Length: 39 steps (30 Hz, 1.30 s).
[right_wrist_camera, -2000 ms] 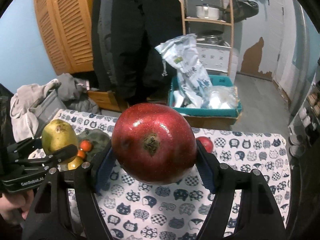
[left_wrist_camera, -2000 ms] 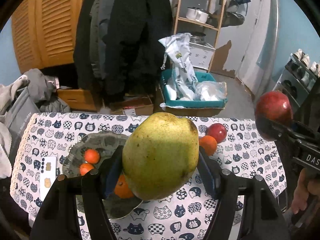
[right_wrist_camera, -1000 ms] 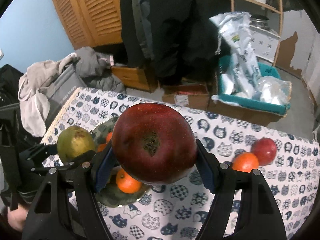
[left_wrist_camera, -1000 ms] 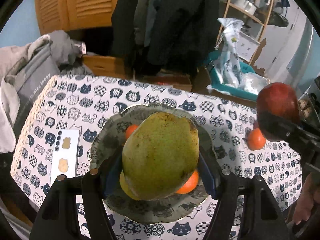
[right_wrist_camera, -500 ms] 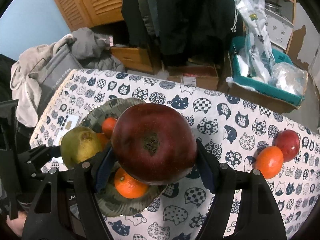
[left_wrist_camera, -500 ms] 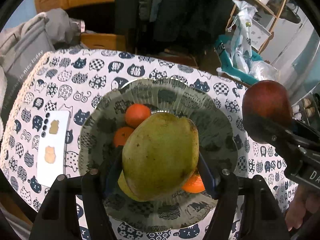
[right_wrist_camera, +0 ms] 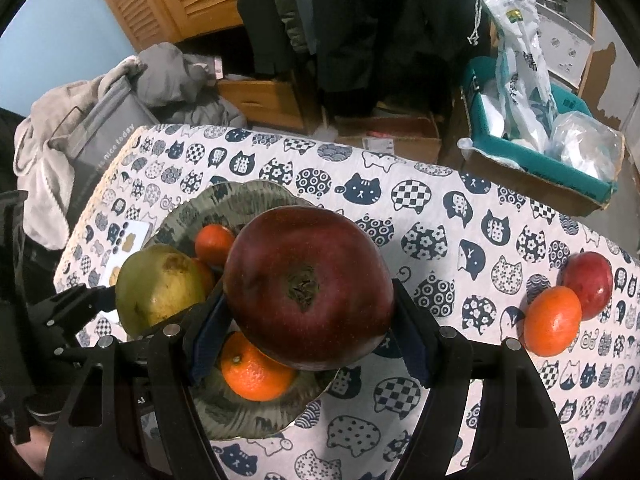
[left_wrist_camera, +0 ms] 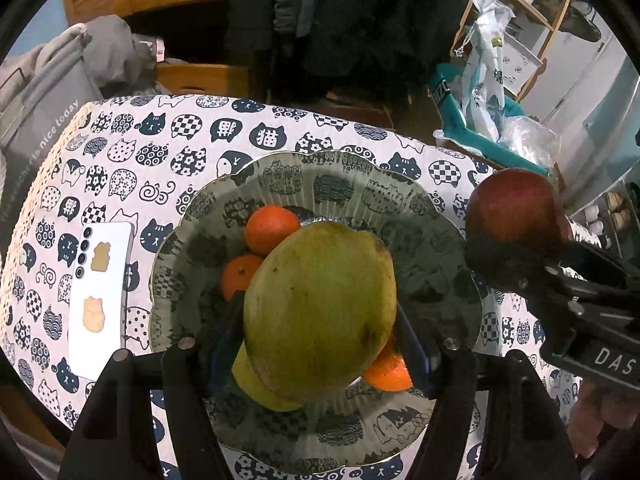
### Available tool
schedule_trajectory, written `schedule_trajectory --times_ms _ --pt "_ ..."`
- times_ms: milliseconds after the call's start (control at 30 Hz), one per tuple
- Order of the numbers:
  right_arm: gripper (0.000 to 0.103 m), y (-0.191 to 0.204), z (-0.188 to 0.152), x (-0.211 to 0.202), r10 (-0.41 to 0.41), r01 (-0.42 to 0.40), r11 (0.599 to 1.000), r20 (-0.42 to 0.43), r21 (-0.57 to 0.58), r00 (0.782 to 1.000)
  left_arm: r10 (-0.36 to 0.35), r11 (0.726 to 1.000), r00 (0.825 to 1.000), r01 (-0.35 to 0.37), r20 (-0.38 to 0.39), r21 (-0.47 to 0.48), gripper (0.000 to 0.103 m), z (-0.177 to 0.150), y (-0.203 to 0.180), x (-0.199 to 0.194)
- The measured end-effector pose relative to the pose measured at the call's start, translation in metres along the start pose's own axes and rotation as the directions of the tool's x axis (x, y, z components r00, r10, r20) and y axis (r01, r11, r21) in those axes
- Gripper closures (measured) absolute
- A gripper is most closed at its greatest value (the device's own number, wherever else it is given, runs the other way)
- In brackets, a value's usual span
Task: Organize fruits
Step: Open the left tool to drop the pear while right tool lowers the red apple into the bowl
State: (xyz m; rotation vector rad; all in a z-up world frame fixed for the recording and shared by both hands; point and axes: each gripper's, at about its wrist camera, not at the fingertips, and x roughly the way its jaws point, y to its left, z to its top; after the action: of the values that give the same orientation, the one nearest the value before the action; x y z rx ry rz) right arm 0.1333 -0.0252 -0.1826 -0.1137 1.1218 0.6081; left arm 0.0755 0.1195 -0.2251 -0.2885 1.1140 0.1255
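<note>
The left gripper point(left_wrist_camera: 320, 344) jaws grip a big green-yellow pear point(left_wrist_camera: 320, 312); the right gripper point(right_wrist_camera: 308, 332) jaws grip a dark red pomegranate point(right_wrist_camera: 308, 292). Both hang over the scalloped glass bowl point(left_wrist_camera: 404, 188), which contains three orange mandarins point(left_wrist_camera: 272, 229). On the desk point(right_wrist_camera: 440, 216), one mandarin point(right_wrist_camera: 552, 320) and one small red fruit point(right_wrist_camera: 590, 284) are left.

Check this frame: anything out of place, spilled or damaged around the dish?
Nothing spilled or damaged. Two fruits sit outside the dish on the cloth's right side: an orange touching a red fruit. A phone lies beside the dish. Both grippers hold fruit above it: mango left, pomegranate right.
</note>
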Motion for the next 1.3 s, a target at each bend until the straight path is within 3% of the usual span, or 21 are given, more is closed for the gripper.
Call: schedule_trajectory --times_ms 267,500,700,1100,1300 --pt "0.028 -0.002 0.0 0.013 0.034 -0.033 0.999 -0.031 0.019 0.999 -0.007 1.0 1.0 0.007 0.0 -0.002 0.031 -0.001 0.002 -0.001" --pt "0.028 -0.002 0.001 0.016 0.03 -0.029 0.999 -0.036 0.022 0.999 -0.016 1.0 0.999 0.016 -0.048 0.006 0.03 -0.005 -0.002 0.008" --pt "0.028 -0.001 0.001 0.024 0.035 -0.035 0.999 -0.05 0.015 0.998 -0.003 1.0 1.0 0.003 -0.022 -0.011 0.026 -0.005 0.006 -0.002" --pt "0.028 0.019 -0.001 0.045 0.025 -0.03 0.998 -0.109 -0.047 0.994 0.082 0.994 0.997 -0.083 -0.012 -0.069 0.026 -0.011 0.04 -0.022" --pt "0.027 0.025 -0.003 0.055 -0.014 0.004 0.998 -0.157 -0.064 0.988 0.089 0.992 0.996 -0.089 -0.011 -0.091 0.026 -0.014 0.05 -0.027"
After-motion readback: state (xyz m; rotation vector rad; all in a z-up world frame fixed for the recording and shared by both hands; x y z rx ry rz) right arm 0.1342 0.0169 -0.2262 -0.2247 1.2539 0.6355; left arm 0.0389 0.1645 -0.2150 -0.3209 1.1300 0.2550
